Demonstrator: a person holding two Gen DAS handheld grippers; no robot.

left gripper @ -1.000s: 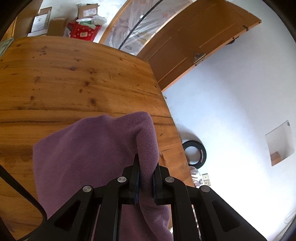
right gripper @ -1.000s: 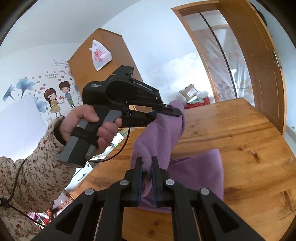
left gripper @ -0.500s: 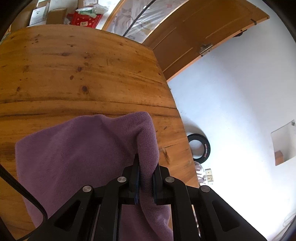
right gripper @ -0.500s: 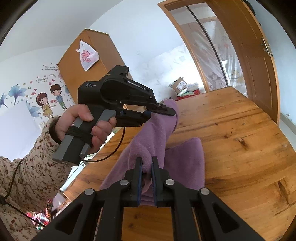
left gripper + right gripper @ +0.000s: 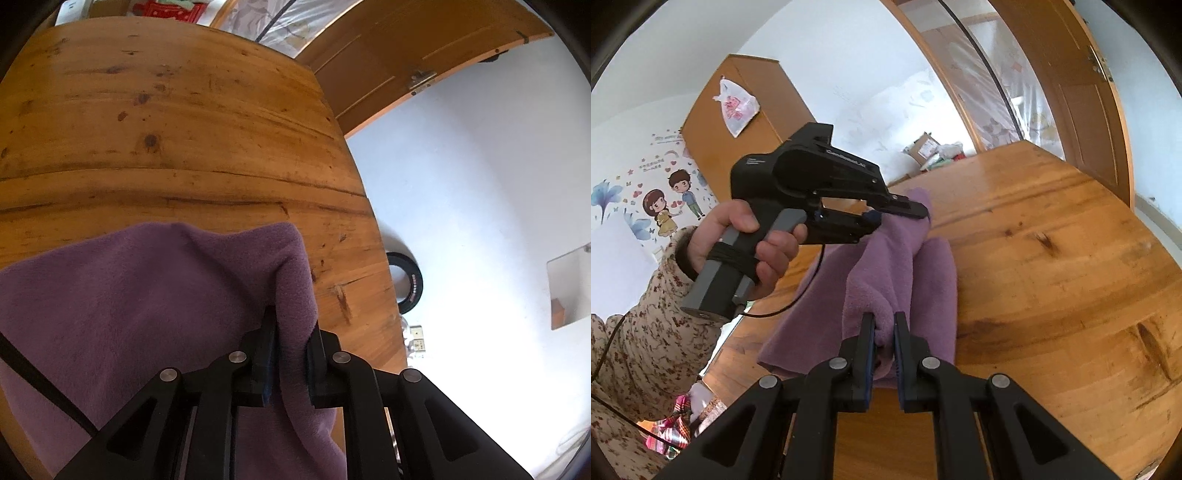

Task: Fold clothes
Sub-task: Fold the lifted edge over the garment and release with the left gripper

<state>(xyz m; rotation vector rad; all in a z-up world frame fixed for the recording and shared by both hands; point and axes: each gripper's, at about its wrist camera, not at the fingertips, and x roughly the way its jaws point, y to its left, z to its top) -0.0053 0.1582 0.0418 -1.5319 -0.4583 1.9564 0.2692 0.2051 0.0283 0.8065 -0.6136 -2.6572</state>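
A purple fleece cloth [image 5: 129, 314] is half lifted off the round wooden table [image 5: 184, 129]. One folded edge of it runs between the jaws of my left gripper [image 5: 290, 321], which are opening while the fleece still fills the gap and hangs from them. In the right wrist view a person's hand [image 5: 750, 236] holds the left gripper [image 5: 908, 210] above the table with the cloth [image 5: 886, 266] draped down from it. My right gripper [image 5: 884, 325] is shut on the cloth's near edge, low over the table [image 5: 1052, 277]. The lower layer lies flat on the wood.
The table edge curves off to the right, with a white floor and a black ring [image 5: 410, 284] below it. A wooden door [image 5: 1082, 92] stands beyond the table, boxes [image 5: 927, 147] sit past its far end, and a wardrobe [image 5: 738, 122] is at the left. A black cable [image 5: 44, 391] crosses the cloth.
Both grippers have come down toward the table with the cloth, and more of it now lies on the wood. The left jaws stand slightly wider apart.
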